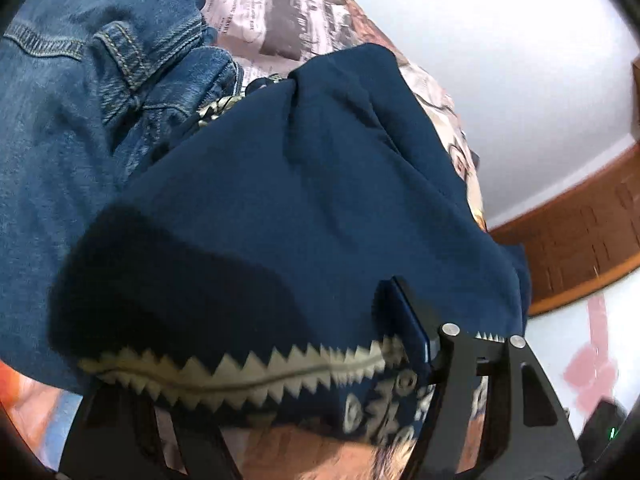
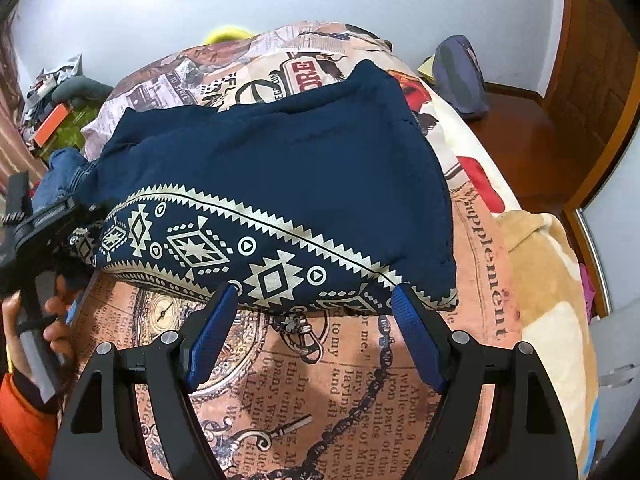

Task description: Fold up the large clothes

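While spread wide, right gripper [image 2: 310,304] touches garment [image 2: 280,168].

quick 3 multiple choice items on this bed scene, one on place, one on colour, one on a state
1. Where do the blue denim jeans lie in the right wrist view?
A. left of the navy patterned garment
B. right of it
C. on it

2. What colour is the garment's zigzag band?
A. red
B. cream
C. green

3. How do the right gripper's jaws stand?
A. clamped on the garment
B. shut on nothing
C. open at the garment's edge

A: denim shows past the left end. B: pale print. C: blue pads stand apart.
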### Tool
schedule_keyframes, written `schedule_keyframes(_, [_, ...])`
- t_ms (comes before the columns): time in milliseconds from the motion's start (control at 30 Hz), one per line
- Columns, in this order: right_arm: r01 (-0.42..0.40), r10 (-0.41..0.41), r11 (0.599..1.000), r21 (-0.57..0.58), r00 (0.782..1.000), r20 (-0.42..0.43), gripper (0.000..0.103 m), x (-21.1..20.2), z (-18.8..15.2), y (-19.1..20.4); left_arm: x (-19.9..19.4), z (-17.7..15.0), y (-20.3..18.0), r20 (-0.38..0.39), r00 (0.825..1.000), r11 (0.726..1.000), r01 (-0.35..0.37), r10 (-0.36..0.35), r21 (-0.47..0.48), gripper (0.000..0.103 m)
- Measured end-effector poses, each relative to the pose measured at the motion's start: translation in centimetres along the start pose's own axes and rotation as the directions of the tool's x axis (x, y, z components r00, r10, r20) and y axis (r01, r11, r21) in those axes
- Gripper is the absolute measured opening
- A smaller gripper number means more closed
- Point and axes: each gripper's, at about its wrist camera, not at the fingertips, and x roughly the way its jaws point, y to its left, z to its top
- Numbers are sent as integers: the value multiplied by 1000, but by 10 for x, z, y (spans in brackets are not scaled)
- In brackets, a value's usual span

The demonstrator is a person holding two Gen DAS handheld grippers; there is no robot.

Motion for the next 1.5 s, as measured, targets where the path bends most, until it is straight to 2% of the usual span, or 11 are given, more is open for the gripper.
schedule_keyframes(100, [4, -4, 1000, 5, 1000, -1, 76, -3, 0, 1, -3, 5, -8, 31, 999, 999, -41, 41, -16, 43])
schedule_keyframes(200, [2, -2, 1000, -2, 1000, 12, 76, -11, 2, 3, -20, 12, -19, 77, 996, 999, -39, 41, -24, 14])
schedule_keyframes(367, [40, -38, 999, -36, 999, 38, 76, -25, 13, 9, -57, 37, -62, 141, 990, 996, -14, 2, 85, 10])
schedule_keyframes(567, [8, -3, 999, -53, 996, 94, 76, -41, 37, 30, -133, 39, -91, 297, 950, 977, 27, -90, 210, 8])
schedule_keyframes(733, [-88, 96, 993, -80, 990, 106, 76, -35, 55, 72, -182, 32, -77, 385, 920, 969, -25, -73, 245, 8])
schedule_keyframes(900, [-181, 191, 971, -159, 980, 53, 76, -7, 50, 128, -183, 33, -56, 421, 907, 949, -115, -21, 295, 8])
schedule_keyframes(1000, [-201, 207, 958, -203, 978, 7, 76, 19, 41, 155, -174, 28, -50, 415, 910, 931, -159, 8, 330, 8])
schedule_keyframes(1100, [-241, 231, 955, -174, 970, -78, 77, 50, 30, 165, -160, 17, -57, 377, 926, 911, -153, -3, 383, 8])
schedule_keyframes(1233, [-247, 227, 949, -197, 967, -119, 77, 58, 21, 162, -144, -3, -80, 375, 927, 853, -201, 6, 482, 8])
schedule_keyframes(1367, [-221, 208, 950, -220, 975, -81, 76, 27, 19, 138, -140, -16, -96, 368, 930, 805, -215, -4, 553, 8])
schedule_keyframes(1500, [-117, 117, 975, -188, 993, -11, 77, 5, 4, 87, -137, -26, -111, 336, 941, 776, -187, -33, 602, 8])
